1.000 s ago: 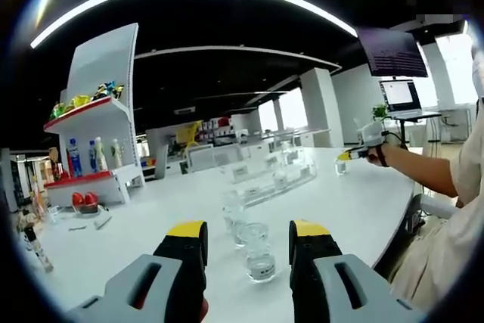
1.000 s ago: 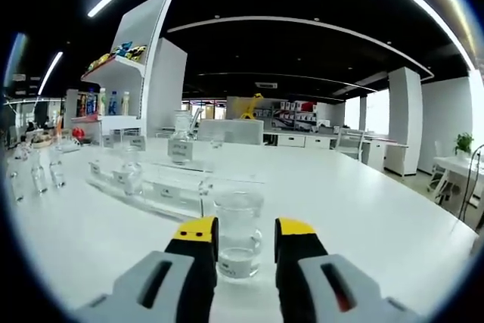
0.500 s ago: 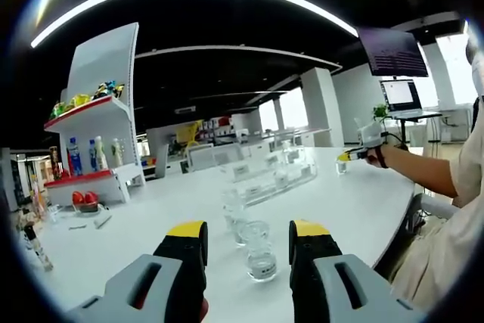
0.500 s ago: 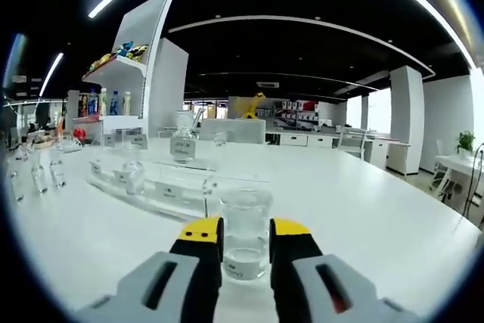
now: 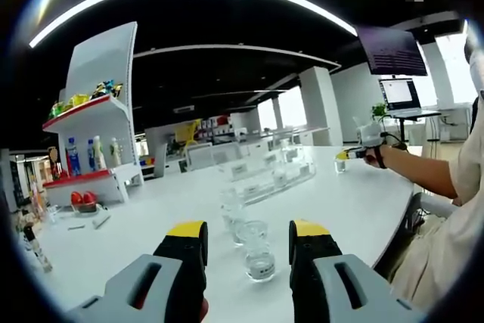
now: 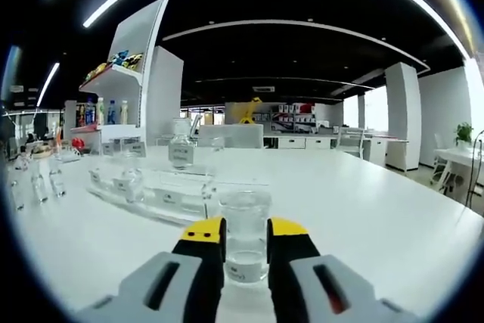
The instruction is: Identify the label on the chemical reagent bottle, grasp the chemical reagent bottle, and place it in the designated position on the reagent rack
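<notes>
In the right gripper view a small clear glass reagent bottle [image 6: 244, 225] with a white label stands on the white table, and my right gripper [image 6: 243, 229] is shut on its sides. Beyond it lies the clear acrylic reagent rack [image 6: 162, 191], with labelled slots and a bottle [image 6: 181, 150] on its top tier. In the left gripper view my left gripper [image 5: 248, 232] stands open, and a second clear bottle [image 5: 259, 252] sits on the table just past its tips. Another bottle [image 5: 232, 208] stands behind that one. The right gripper [image 5: 349, 155] appears far right, held by a hand.
A white shelf unit [image 5: 92, 122] with drinks stands at the back left. Several small bottles [image 6: 38, 179] stand on the table's left side. A person's arm [image 5: 423, 172] reaches in from the right, above the table's curved edge [image 5: 401, 217]. A laptop [image 5: 401, 97] sits behind.
My right gripper's jaws have closed in from either side until they grip the bottle. The left gripper and the bottles before it have stayed put.
</notes>
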`<state>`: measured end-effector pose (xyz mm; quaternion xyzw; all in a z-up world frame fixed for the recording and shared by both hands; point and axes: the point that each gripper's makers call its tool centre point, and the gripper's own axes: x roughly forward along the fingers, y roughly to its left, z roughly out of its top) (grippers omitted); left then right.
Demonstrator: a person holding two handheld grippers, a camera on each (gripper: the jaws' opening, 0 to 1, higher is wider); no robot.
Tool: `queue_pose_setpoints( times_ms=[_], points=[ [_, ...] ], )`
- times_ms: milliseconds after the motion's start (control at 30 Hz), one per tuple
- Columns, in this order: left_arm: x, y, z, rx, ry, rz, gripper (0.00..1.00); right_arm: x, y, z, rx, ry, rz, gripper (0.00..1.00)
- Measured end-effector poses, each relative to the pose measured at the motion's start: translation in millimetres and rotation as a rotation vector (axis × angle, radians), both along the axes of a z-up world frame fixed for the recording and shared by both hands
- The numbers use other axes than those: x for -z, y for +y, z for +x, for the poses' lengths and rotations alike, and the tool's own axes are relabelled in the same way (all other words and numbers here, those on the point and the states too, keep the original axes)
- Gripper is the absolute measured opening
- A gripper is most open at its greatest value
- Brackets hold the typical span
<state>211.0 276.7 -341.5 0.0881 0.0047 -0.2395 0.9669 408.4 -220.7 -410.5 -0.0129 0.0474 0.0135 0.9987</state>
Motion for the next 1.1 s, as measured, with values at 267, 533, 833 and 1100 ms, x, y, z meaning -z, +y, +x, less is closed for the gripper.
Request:
queue_pose_setpoints(
  times_ms=[267,533,833,1100],
  points=[
    [0.4,-5,1.2,0.009,0.002,0.001,0.44,-1.0,-5,5,0.007,-0.014,-0.002,0.2],
    [4.6,-1,3.3,0.001,0.012,0.002,0.44,-1.0,-10,8,0.011,-0.026,0.002,0.19],
    [5.2,2,4.4,-0.007,0.014,0.003,0.44,-1.4,-19,11,0.02,-0.028,0.008,0.19],
    [4.2,0,3.5,-0.007,0.012,0.004,0.44,-7.3,-19,8,0.012,-0.031,0.011,0.19]
  ],
)
